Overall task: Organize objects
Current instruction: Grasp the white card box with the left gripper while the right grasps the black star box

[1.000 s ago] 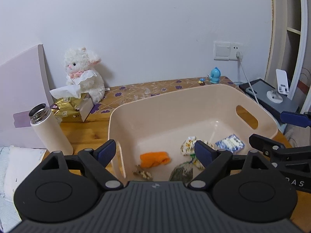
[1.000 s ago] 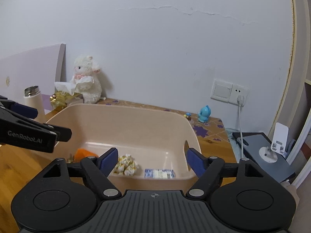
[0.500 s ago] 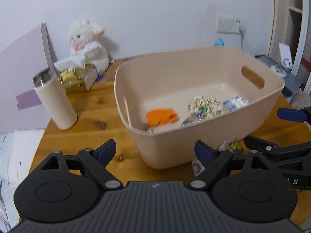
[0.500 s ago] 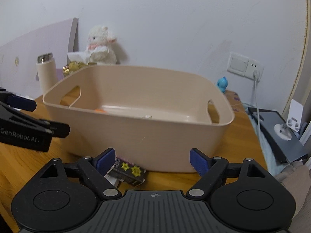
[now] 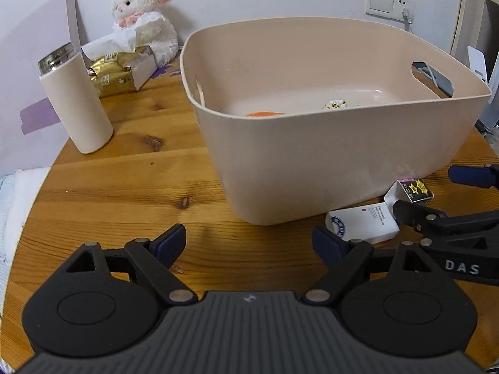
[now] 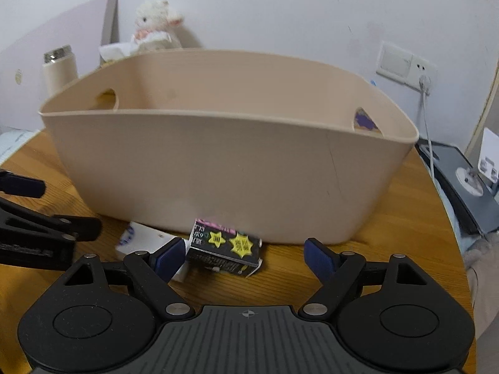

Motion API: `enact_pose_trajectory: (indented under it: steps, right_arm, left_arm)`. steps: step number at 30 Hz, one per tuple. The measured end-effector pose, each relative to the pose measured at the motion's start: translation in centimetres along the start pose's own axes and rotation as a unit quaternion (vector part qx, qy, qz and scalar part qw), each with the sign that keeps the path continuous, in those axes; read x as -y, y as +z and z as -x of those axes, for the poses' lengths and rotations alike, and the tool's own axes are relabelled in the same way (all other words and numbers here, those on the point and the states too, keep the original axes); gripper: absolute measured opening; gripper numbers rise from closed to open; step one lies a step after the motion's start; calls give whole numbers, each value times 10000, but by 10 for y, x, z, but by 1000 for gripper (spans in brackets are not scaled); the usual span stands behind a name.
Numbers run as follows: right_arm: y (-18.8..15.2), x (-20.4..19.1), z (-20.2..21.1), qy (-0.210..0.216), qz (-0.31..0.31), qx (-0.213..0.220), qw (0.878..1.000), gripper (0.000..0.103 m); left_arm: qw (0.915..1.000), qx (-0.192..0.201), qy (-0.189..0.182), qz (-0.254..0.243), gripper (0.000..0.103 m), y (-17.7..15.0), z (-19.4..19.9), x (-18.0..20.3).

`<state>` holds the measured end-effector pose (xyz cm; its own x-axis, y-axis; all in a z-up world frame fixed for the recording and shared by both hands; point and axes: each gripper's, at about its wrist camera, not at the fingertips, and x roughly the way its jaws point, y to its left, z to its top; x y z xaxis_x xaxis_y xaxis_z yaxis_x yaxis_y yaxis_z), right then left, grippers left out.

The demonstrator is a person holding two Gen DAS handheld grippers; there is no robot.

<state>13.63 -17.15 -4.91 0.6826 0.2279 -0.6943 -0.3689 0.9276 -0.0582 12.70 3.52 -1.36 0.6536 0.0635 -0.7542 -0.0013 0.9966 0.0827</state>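
I see one tub (image 5: pixel 327 162), two small boxes (image 5: pixel 363 222) (image 6: pixel 224 251), one bottle (image 5: pixel 75 103), one toy lamb (image 5: pixel 146 15).

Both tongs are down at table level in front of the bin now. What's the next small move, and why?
Probably ease the right tongs forward around the black box with yellow stars and close. They are open and empty, the box lies on the table against the beige bin, between the fingers' line. The white box beside it can wait for the open left tongs.
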Motion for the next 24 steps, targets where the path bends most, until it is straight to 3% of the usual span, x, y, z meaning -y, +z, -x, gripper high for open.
enact_pose_trajectory:
  steps: [11, 24]
  right_arm:
    - [-13, 33, -5, -401, -141, -130, 9990, 83]
    - [-21, 59, -9, -257, -327, -135, 9990, 85]
  left_arm:
    - [9991, 0, -413, -66, 89, 1, -2, 25]
    - [9950, -231, -963, 152, 89, 4, -19, 54]
